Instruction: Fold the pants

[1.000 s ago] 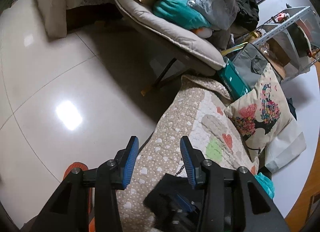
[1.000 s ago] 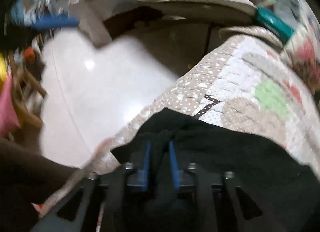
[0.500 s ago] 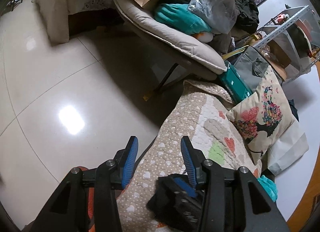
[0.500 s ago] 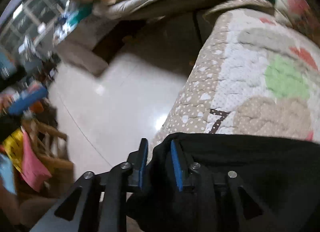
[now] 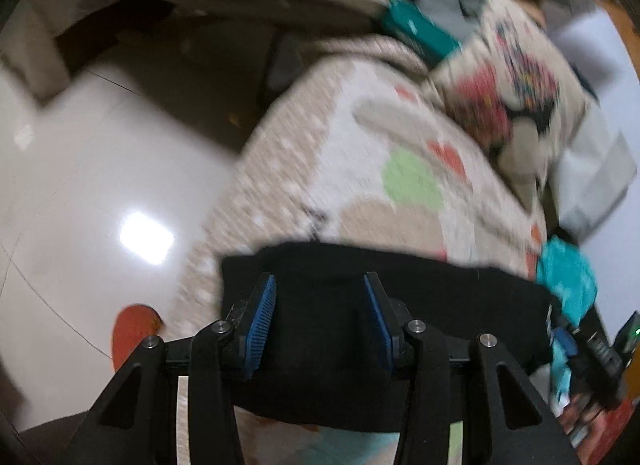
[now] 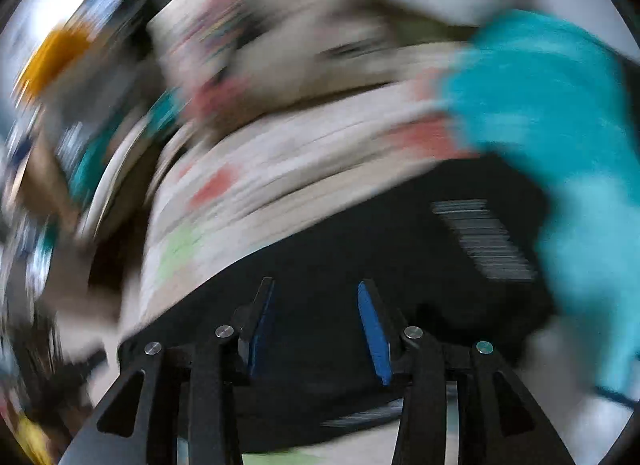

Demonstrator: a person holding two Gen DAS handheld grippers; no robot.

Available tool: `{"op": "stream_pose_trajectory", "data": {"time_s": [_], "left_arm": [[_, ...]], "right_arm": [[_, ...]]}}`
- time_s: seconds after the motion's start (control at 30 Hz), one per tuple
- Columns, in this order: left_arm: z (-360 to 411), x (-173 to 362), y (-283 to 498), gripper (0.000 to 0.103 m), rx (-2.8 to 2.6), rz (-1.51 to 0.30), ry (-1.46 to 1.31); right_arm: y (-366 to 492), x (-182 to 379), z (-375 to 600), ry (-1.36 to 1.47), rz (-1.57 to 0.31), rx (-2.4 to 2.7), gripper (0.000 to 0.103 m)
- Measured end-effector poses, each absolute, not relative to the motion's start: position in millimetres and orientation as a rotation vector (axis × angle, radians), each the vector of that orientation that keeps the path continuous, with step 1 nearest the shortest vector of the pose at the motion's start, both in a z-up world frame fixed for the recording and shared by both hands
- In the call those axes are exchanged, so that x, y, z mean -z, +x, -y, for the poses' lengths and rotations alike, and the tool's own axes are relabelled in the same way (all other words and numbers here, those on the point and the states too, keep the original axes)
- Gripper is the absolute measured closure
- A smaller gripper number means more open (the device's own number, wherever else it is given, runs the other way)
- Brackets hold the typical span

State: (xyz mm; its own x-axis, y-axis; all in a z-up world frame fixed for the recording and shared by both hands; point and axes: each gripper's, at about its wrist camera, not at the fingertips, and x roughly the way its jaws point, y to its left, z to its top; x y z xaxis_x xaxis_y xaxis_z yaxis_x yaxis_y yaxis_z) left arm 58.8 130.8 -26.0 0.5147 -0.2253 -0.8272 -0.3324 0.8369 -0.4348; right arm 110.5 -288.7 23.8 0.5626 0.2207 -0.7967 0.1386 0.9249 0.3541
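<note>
So the black pants [image 5: 384,305] are lying on the patterned quilt [image 5: 360,169], stretched crosswise in front of us, long axis running left to right. Our left gripper [image 5: 320,321] hangs right over the near-left part, fingers spread wide, nothing pinched. Our right gripper [image 6: 316,325] is spread too, over the dark fabric near the teal cloth [image 6: 560,137], though that view is really smeared. Both look about equally close, so we'd guess each one takes its own end.
</note>
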Motion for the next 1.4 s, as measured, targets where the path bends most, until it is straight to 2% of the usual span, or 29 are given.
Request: {"op": "stream_pose_trajectory", "data": {"time_s": [0.13,0.33,0.37,0.4,0.43,0.57,0.7,0.77,0.8,0.83,0.97,1.03,1.2,1.4], "left_arm": [[-97,43,65,0.060,-0.027,-1.098,-0.508],[-73,52,63,0.060,-0.029,-1.121,-0.348],[-73,53,63,0.060,-0.028,-1.124,-0.342],[-74,53,63,0.060,-0.028,-1.127,-0.347],[-76,53,62,0.060,-0.026,-1.129,-0.355],[-83,51,60,0.060,-0.022,-1.144,-0.397],[-85,52,57,0.060,-0.022,-1.167,-0.422],[-85,54,55,0.060,-0.027,-1.186,-0.406],[-84,55,54,0.060,-0.029,-1.198,-0.387],[-84,56,52,0.060,-0.027,-1.202,-0.376],[-92,56,44,0.060,-0.024,-1.212,-0.384],[-98,57,41,0.060,-0.010,-1.224,-0.425],[-97,60,34,0.060,0.009,-1.241,-0.421],[-121,52,16,0.060,0.050,-1.154,-0.559]], "right_arm": [[91,-18,346,0.506,-0.974,0.126,0.054],[109,11,338,0.525,-0.986,0.144,0.054],[113,15,339,0.518,-0.988,0.160,0.058],[117,20,339,0.522,-0.993,0.181,0.079],[120,23,343,0.545,-0.994,0.180,0.094],[98,6,348,0.566,-0.961,0.160,0.095],[70,-4,348,0.546,-0.959,0.189,0.094],[69,9,348,0.482,-1.008,0.227,0.090],[70,15,350,0.476,-1.036,0.241,0.075],[70,25,355,0.497,-1.065,0.265,0.067],[55,19,357,0.546,-1.030,0.258,0.063],[43,3,348,0.517,-0.982,0.256,0.059],[41,-22,302,0.371,-0.908,0.122,0.059],[86,13,263,0.380,-1.011,-0.052,0.059]]}}
